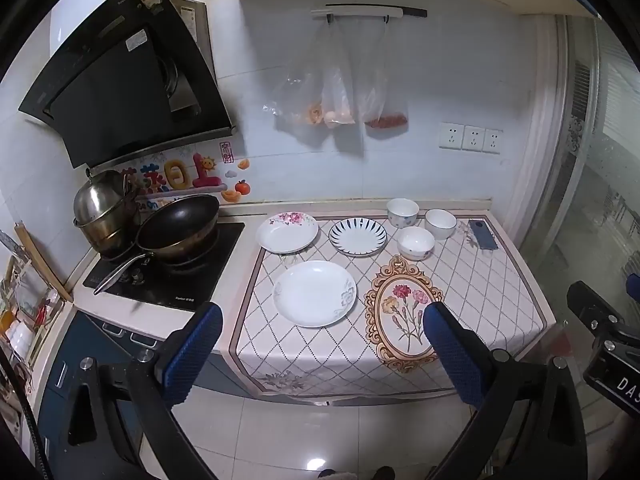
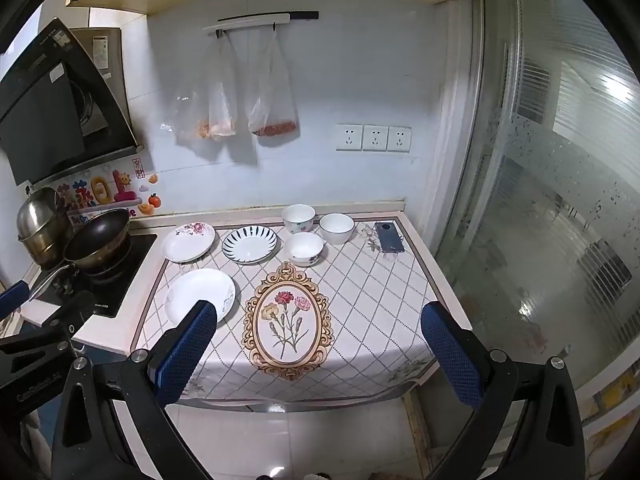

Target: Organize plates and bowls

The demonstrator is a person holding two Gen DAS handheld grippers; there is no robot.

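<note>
Three plates lie on the patterned cloth (image 1: pixel 480 280): a plain white plate (image 1: pixel 315 293) (image 2: pixel 200 295) nearest, a pink-flowered plate (image 1: pixel 287 232) (image 2: pixel 188 242) behind it, and a blue-striped plate (image 1: pixel 357 236) (image 2: pixel 249 245) to the right. Three white bowls (image 1: pixel 402 212) (image 1: pixel 440 223) (image 1: pixel 415 242) cluster at the back right; in the right wrist view the bowls (image 2: pixel 298 218) (image 2: pixel 336 228) (image 2: pixel 303 248) sit centre back. My left gripper (image 1: pixel 324 312) and right gripper (image 2: pixel 320 312) hang in front of the counter, both open and empty.
A hob (image 1: pixel 168 276) with a black wok (image 1: pixel 179 227) and steel pots (image 1: pixel 100 208) is left of the cloth. A phone (image 1: pixel 483 234) (image 2: pixel 388 237) lies at the back right corner. Plastic bags (image 1: pixel 340 92) hang on the wall. A glass door (image 2: pixel 560 200) bounds the right.
</note>
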